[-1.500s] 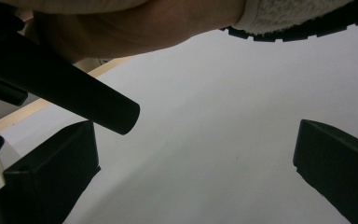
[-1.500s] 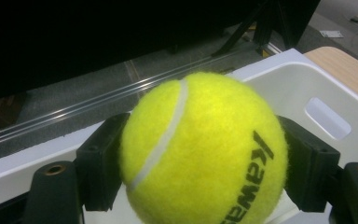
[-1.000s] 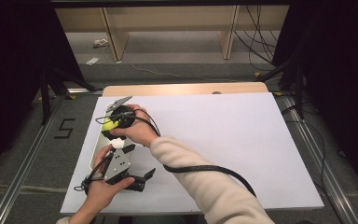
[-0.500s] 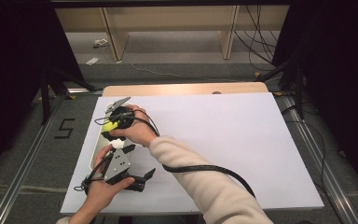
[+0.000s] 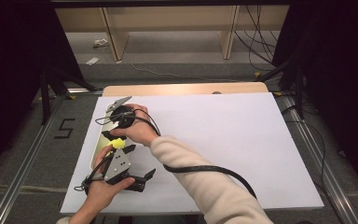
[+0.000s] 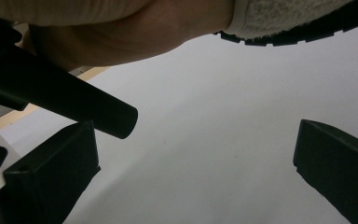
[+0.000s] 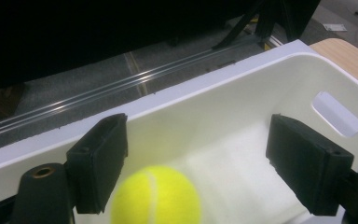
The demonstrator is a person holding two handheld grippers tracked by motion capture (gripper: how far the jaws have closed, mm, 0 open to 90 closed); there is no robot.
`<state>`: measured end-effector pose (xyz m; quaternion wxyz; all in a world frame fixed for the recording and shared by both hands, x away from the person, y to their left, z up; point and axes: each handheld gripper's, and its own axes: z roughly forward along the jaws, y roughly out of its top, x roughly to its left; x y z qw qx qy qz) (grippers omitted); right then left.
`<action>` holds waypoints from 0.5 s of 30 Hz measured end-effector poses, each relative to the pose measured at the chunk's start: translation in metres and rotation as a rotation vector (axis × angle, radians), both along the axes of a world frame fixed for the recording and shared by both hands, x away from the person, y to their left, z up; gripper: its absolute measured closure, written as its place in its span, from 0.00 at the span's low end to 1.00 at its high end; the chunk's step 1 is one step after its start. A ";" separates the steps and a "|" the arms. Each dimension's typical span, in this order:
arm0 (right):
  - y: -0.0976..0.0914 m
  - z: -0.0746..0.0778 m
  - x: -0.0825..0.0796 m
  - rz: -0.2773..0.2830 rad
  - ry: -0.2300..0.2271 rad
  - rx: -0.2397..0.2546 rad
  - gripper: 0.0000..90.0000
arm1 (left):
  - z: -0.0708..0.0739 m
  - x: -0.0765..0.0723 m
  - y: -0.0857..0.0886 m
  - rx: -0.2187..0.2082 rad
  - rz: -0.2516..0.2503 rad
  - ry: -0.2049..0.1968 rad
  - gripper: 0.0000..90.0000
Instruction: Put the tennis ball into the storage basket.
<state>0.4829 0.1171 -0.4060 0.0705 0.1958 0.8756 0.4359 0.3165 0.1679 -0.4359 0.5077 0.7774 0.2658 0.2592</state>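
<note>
Little has moved since the earlier frames: your right gripper (image 5: 116, 138) stays over the tub at the left edge of the white sheet, and your left gripper (image 5: 137, 163) has barely shifted below it.

In the right gripper view, the tennis ball (image 7: 155, 196) sits at the bottom centre of the frame, inside the white tub (image 7: 242, 116), against the inner face of the left-hand jaw. You hold that right gripper (image 7: 214, 168) wide open; whether the left-hand pad actually touches the ball I cannot tell, and the right-hand jaw stands well apart from it, so nothing is clamped. A slot-shaped handle opening shows in the tub's end wall at the right of that frame. In the high view the ball (image 5: 118, 143) is a small yellow patch just below your right hand (image 5: 137, 130), left of centre, with the tub (image 5: 97, 148) showing as a pale strip along the left edge of the sheet.

Your left gripper (image 6: 196, 168) is also wide open and has hold of nothing; its view looks across bare white sheet, with your right forearm and cream sleeve (image 6: 289, 16) crossing the top of the frame. In the high view your left hand (image 5: 103, 189) holds that gripper at the lower left, just below the tub.

The worktop (image 5: 223, 121) is covered by the white sheet, with a strip of wood showing along its far edge.
</note>
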 end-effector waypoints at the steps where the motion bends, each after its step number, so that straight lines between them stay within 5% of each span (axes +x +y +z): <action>1: -0.001 0.001 0.000 -0.001 0.003 -0.001 0.24 | 0.000 0.000 0.000 0.000 0.000 0.000 0.00; 15: -0.030 0.012 -0.003 -0.026 -0.023 0.027 0.24 | 0.000 0.000 0.000 0.005 -0.001 0.000 0.00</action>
